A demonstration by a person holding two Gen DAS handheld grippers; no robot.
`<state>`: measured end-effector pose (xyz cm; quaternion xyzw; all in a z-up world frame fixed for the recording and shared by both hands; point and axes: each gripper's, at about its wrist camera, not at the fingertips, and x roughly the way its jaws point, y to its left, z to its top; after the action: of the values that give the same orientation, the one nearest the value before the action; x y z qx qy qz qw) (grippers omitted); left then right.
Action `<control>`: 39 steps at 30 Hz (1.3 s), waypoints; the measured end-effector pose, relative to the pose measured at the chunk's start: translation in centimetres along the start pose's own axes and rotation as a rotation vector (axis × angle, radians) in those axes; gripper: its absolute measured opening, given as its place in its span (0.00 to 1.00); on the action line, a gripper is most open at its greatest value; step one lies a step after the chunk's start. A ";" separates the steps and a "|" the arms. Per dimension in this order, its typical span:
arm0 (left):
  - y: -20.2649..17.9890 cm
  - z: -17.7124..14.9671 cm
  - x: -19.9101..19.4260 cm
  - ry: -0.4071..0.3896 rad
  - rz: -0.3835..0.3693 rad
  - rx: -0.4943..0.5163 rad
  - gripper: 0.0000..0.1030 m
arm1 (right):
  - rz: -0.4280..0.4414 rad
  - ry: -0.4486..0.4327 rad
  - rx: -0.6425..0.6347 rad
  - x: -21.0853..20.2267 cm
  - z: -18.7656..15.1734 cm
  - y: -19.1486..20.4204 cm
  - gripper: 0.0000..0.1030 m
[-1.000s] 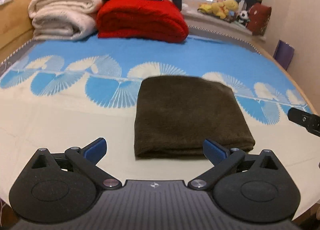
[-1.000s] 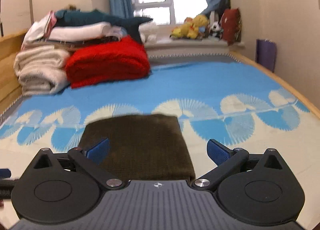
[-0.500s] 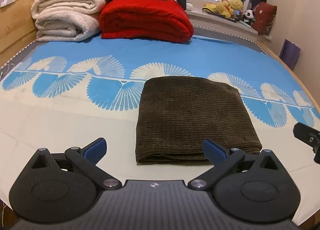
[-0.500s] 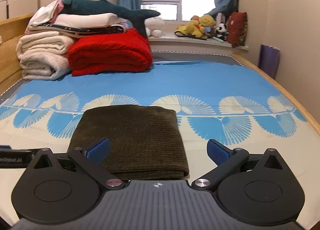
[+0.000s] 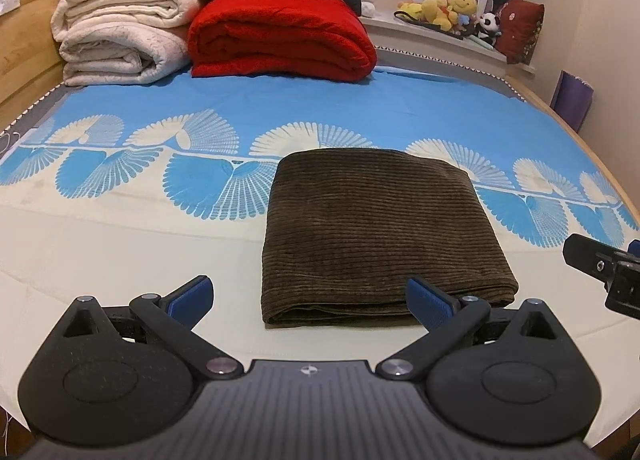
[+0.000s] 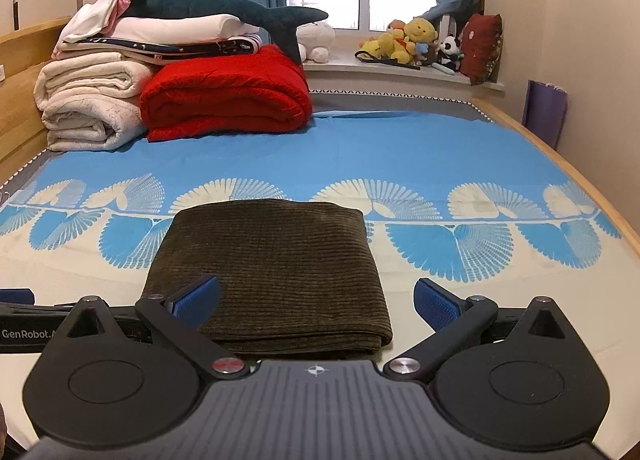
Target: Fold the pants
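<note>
The dark brown corduroy pants (image 5: 380, 232) lie folded into a neat rectangle on the bed, with the layered edges facing me. They also show in the right wrist view (image 6: 272, 268). My left gripper (image 5: 308, 296) is open and empty, just in front of the pants' near edge. My right gripper (image 6: 316, 300) is open and empty, hovering by the pants' near right corner. Part of the right gripper (image 5: 604, 264) shows at the right edge of the left wrist view.
The bed has a blue and cream fan-pattern sheet (image 5: 120, 180). Folded red (image 5: 280, 36) and cream blankets (image 5: 120, 40) with a plush shark are stacked at the far end. Stuffed toys (image 6: 408, 40) sit on the windowsill. A wooden bed rail (image 6: 560, 164) runs along the right.
Both grippers have drawn back and risen a little from the folded pants, staying open. The pants have not moved.
</note>
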<state>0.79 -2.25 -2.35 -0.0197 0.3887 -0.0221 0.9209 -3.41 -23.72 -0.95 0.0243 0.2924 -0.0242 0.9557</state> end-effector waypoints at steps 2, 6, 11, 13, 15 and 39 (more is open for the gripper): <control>0.0 0.0 0.0 0.001 -0.001 0.005 1.00 | 0.002 0.003 0.005 0.1 0.0 0.0 0.99; -0.2 -0.1 0.0 0.000 -0.003 0.012 1.00 | 0.000 0.005 -0.001 0.1 -0.1 0.0 0.99; -0.2 -0.1 0.0 -0.002 -0.004 0.013 1.00 | 0.002 0.003 -0.015 0.0 -0.2 0.2 0.99; -0.3 -0.2 0.0 -0.002 -0.004 0.015 1.00 | 0.003 0.001 -0.019 0.0 -0.2 0.3 0.99; -0.3 -0.2 0.0 -0.004 -0.005 0.015 1.00 | 0.002 -0.003 -0.029 -0.1 -0.2 0.4 0.99; -0.2 -0.4 0.2 0.011 -0.021 0.023 1.00 | 0.009 0.008 -0.053 0.1 -0.3 1.0 0.99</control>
<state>0.59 -2.45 -2.74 -0.0130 0.3932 -0.0365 0.9186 -3.44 -22.67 -1.26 0.0004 0.2965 -0.0122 0.9550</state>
